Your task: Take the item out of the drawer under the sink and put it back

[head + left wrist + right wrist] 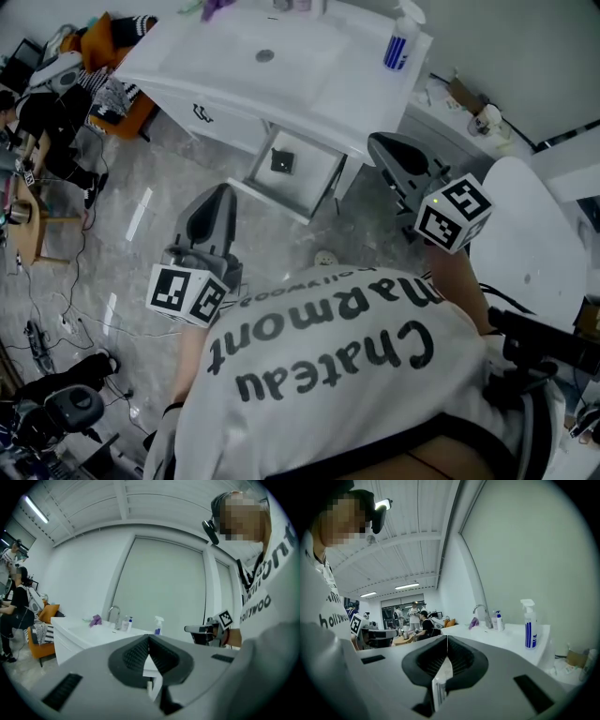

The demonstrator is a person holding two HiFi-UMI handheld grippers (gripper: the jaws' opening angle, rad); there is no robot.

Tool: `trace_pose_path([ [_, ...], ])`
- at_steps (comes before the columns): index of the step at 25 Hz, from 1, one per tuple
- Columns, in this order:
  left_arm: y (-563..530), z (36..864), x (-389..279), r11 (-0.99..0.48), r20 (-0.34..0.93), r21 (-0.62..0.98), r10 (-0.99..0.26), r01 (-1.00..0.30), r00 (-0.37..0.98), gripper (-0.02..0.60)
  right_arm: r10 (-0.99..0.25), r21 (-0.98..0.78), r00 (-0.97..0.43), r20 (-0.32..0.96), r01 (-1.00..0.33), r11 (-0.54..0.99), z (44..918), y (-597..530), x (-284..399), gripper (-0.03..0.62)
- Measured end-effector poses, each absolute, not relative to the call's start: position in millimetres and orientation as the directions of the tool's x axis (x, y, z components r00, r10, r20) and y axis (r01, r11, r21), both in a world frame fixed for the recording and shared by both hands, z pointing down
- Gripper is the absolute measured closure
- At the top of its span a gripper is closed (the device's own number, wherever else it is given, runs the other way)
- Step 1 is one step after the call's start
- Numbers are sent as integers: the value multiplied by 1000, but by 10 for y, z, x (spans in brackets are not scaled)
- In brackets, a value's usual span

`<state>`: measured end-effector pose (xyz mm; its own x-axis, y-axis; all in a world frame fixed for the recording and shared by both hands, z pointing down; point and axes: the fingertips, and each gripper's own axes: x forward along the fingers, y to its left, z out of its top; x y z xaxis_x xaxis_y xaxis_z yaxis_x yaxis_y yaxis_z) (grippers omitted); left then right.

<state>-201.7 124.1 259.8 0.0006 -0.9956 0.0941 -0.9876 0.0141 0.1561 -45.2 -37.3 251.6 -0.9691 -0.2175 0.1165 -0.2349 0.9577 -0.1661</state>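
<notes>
Held forward side by side and pointing at the cabinet, the left claw (217, 199) sits nearer the body and the right claw (380, 145) farther out, each with its jaws closed on nothing. Beyond them the drawer (311, 180) stands pulled open under the sink (234, 47), with the dark item (281, 161) lying inside.

left gripper (149, 639): jaws pressed together | ahead-left of claw: white sink (86, 635), faucet (114, 613) | just beyond tips: spray bottle (158, 625) | right of claw: right gripper (194, 629), held level
</notes>
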Motion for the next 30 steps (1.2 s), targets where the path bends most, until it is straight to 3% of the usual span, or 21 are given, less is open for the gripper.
trace_pose_path([
  [5,1030,2594,-2014,11,98,107,-995,-994,-1,572,-194,-168,-973,126,-214,962,2531,-601,-549,582],
  [17,712,2754,-2258,100,128,171,-989,-980,-79,572,-136,-186,-981,142,-161,969,2707,-990,-798,582],
  [23,723,2817,-2400,157,113,319,-985,-935,-127,572,-78,-193,-983,165,-110,975,2727,-992,-994,582],
  [30,761,3104,-2344,180,129,356,-981,-917,-142,572,-85,-243,-981,172,-126,962,2989,-901,-1038,582],
])
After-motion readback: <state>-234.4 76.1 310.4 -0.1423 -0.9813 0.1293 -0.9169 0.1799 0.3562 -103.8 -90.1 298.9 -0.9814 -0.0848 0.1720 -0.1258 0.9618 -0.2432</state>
